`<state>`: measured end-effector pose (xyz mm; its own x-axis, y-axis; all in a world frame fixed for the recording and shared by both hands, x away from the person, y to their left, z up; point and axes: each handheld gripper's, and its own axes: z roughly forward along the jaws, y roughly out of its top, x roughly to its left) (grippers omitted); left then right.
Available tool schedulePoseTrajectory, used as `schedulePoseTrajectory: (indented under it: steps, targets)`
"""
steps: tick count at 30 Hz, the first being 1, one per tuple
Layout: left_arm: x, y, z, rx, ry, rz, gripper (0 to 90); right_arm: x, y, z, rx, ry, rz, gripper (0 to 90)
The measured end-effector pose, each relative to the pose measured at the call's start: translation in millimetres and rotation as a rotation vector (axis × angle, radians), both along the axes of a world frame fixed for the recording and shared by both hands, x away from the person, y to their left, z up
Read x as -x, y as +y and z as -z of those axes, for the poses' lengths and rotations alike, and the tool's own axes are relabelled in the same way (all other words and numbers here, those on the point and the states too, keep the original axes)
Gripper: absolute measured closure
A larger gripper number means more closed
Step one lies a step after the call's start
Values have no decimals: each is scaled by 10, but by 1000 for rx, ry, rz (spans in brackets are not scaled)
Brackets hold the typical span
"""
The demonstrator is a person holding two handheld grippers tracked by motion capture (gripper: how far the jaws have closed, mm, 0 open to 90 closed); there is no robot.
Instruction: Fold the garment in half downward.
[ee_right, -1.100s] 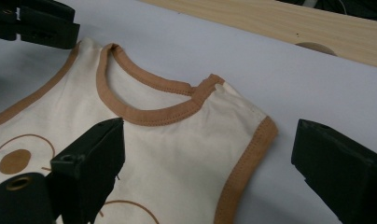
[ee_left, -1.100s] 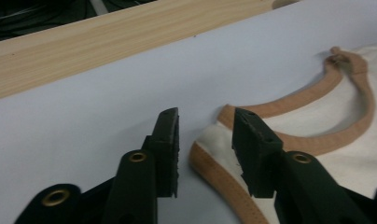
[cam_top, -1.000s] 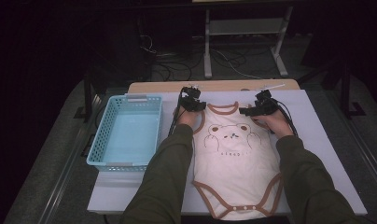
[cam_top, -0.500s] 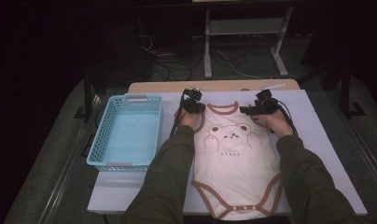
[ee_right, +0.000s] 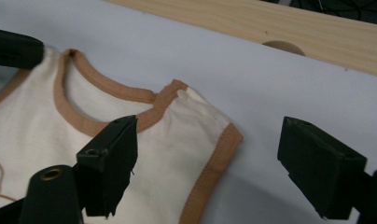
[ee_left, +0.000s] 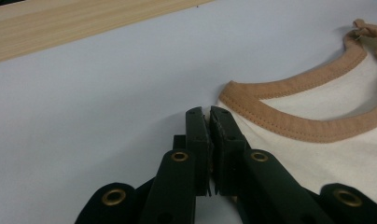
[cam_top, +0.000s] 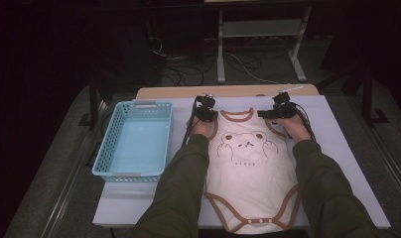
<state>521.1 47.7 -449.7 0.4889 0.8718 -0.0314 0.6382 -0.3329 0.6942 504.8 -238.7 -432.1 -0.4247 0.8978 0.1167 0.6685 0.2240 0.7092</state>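
A cream baby bodysuit [cam_top: 248, 183] with tan trim and a bear print lies flat on the white table mat [cam_top: 337, 148], neck away from me. My left gripper [cam_top: 207, 115] is at its left shoulder. In the left gripper view its jaws [ee_left: 209, 112] have just closed and pinch the edge of the shoulder fabric [ee_left: 326, 154]. My right gripper [cam_top: 268, 113] is at the other shoulder. In the right gripper view it [ee_right: 209, 128] stands open and has been narrowing, with the shoulder strap [ee_right: 177, 154] between the jaws and untouched.
A light blue plastic basket [cam_top: 136, 141] stands on the mat left of the bodysuit, close to my left forearm. A wooden strip [cam_top: 228, 91] runs along the table's far edge. Behind it on the dark floor are a metal stand [cam_top: 258, 29] and cables.
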Motion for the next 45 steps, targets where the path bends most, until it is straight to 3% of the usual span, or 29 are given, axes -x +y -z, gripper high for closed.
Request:
schedulePoseTrajectory:
  steps: [2,11,18,23,35,45]
  targets:
    - [0,-1,1,9,3,-5,857,-27,13,17,48,-4,15,239]
    - [-3,4,-1,8,5,1,858,-86,28,53,43,-25,39,440]
    - [-5,13,-2,7,8,7,859,-166,-11,74,12,23,46,564]
    - [-5,11,-2,6,7,7,859,-184,12,115,20,39,47,638]
    - [3,-6,-9,-11,2,5,868,-197,13,186,32,59,39,778]
    - [3,6,-23,6,17,-23,880,-181,46,172,52,60,24,869]
